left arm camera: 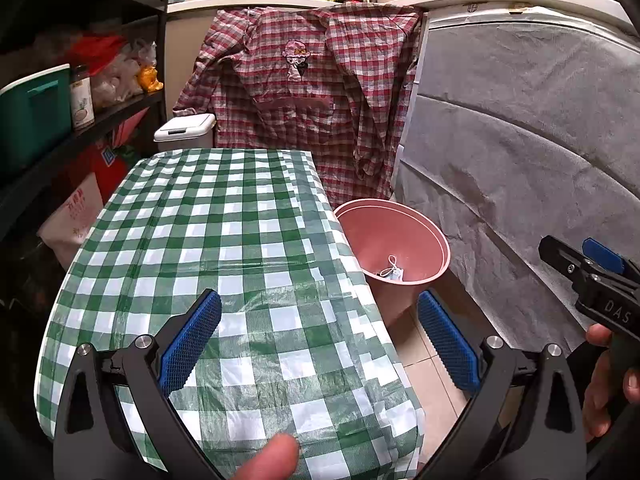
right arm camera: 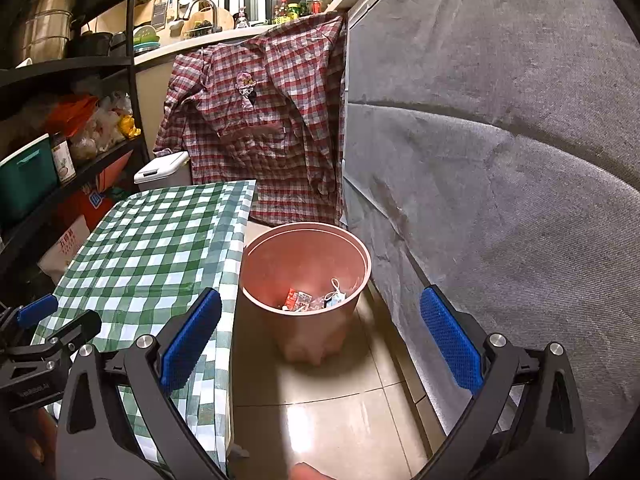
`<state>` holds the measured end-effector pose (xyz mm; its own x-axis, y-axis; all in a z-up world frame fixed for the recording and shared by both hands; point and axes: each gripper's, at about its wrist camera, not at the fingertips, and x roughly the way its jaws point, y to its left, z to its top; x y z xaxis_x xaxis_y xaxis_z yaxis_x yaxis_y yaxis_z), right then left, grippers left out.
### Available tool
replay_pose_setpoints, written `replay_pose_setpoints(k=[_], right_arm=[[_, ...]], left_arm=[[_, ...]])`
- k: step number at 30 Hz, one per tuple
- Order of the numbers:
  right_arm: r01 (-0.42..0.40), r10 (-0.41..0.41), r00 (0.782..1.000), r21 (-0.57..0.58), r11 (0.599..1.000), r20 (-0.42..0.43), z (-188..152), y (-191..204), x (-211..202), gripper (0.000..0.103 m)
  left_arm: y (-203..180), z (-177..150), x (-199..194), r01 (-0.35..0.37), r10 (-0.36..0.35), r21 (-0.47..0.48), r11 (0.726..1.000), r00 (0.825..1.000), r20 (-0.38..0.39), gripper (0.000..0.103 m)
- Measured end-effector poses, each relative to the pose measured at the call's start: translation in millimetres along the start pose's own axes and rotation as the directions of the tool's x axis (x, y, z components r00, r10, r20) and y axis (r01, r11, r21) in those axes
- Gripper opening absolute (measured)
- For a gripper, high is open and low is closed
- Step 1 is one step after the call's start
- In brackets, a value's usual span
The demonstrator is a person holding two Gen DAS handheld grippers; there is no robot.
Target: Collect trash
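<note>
Both grippers fill the bottom of their own views, and honestly neither has anything in it. Left gripper [left arm camera: 320, 336] has its blue pads spread wide over the green checked tablecloth [left arm camera: 224, 240], nothing between them. Right gripper [right arm camera: 320, 336] is the same deal, jaws wide apart, hanging above the tiled floor [right arm camera: 340, 412] at lower centre.

Going big to small: grey fabric cover [right arm camera: 500, 160] takes up the whole right side, the table cloth sits left of centre and looks totally bare, a red plaid shirt [right arm camera: 260, 120] hangs at upper centre, and the pink bin [right arm camera: 256, 264] stands on the floor just beside the table edge. Down in the bin's bottom is the trash [right arm camera: 316, 300], small wrappers and what looks like a face mask.

My guess is the collecting is basically done, since I can't spot any loose trash on the table. Next move would be scanning for leftovers.
</note>
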<state>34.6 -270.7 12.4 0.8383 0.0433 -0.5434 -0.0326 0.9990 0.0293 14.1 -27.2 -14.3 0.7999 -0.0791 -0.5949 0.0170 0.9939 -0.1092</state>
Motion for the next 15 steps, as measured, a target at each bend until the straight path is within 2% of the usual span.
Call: replay_pose_setpoints(k=[15], right_arm=[[0.002,-0.002,1.000,-0.004,1.000,0.000,0.3,-3.1,0.5,0.098]], left_arm=[[-6.5,-1.5,2.4,0.021,-0.021,0.009,1.000,1.000,-0.011,0.095]])
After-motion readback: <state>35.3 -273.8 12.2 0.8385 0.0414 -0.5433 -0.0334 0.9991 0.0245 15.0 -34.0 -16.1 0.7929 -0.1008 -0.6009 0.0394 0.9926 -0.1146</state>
